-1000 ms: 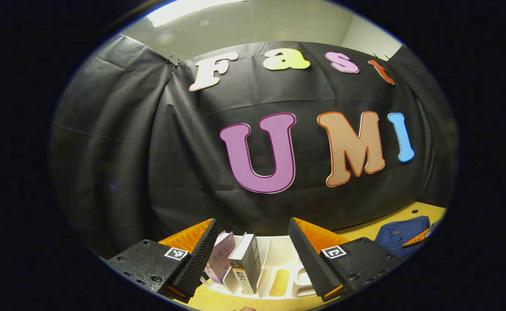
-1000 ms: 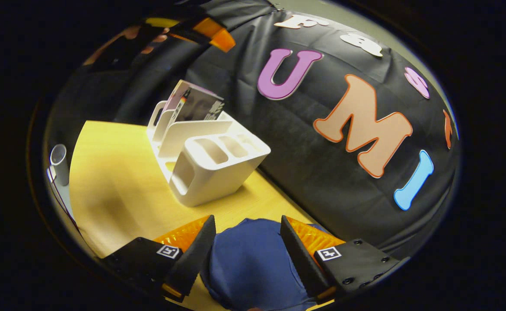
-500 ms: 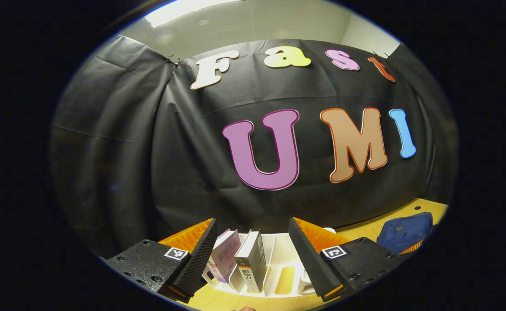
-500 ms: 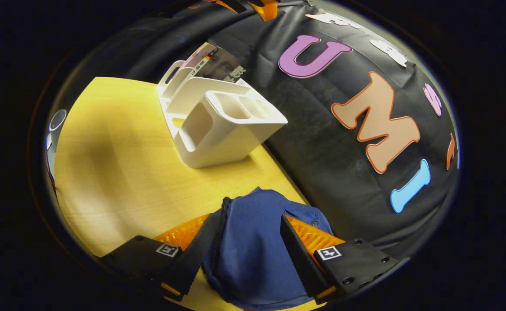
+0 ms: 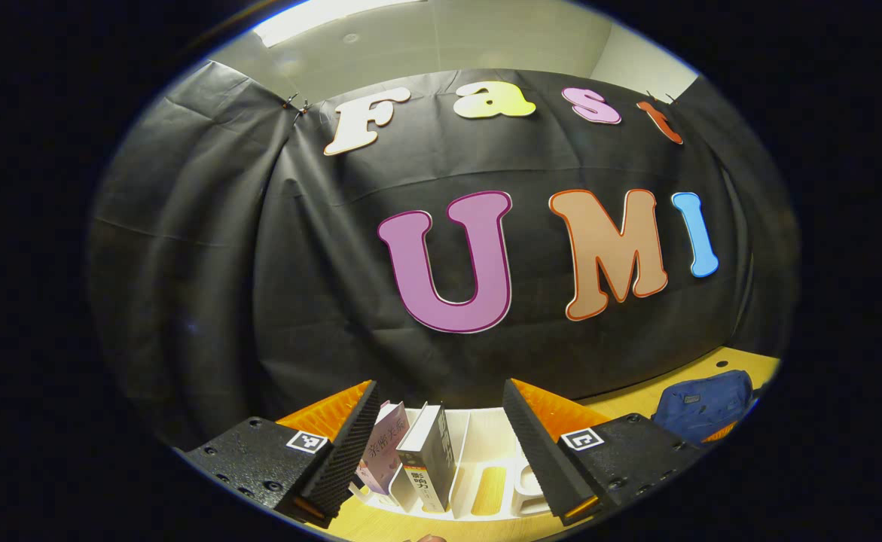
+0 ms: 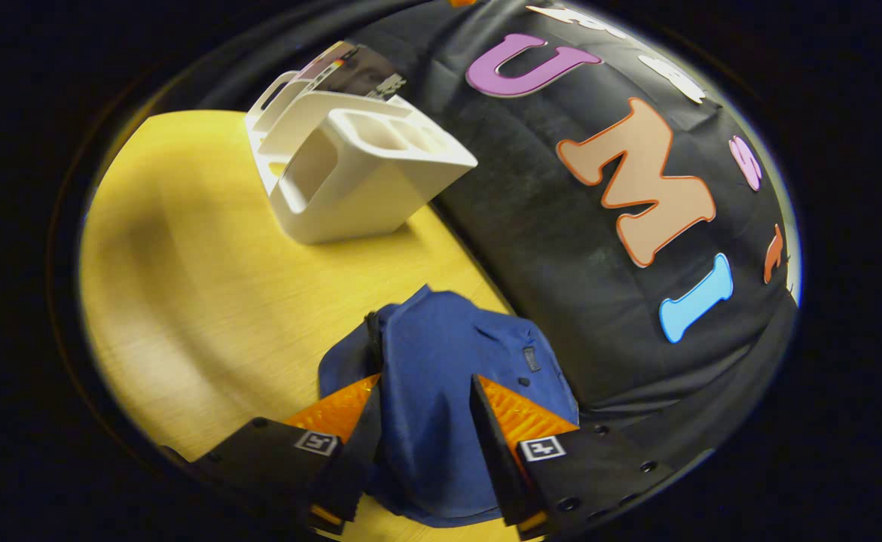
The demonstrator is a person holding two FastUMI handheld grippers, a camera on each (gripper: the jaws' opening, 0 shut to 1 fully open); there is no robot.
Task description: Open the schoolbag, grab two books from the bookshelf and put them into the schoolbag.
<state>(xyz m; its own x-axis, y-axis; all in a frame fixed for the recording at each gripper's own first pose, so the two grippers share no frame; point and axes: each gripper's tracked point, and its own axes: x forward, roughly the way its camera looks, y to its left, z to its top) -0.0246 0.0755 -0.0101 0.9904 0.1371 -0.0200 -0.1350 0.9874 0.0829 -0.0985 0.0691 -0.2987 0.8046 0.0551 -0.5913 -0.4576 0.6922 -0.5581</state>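
Left gripper (image 5: 441, 452): fingers spread, facing two books (image 5: 410, 459) in bookshelf (image 5: 486, 482). Right gripper (image 6: 422, 452): fingers spread astride schoolbag (image 6: 441, 361) beside bookshelf.

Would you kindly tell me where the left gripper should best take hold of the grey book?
Probably its upper end: the grey book stands upright in the white bookshelf, its top clear of the dividers. Bring the left gripper down from above, fingers across its thickness.

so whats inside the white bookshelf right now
Two books stand in the slots at one end of the bookshelf; its other slots look empty. The slot floors are hidden by the dividers.
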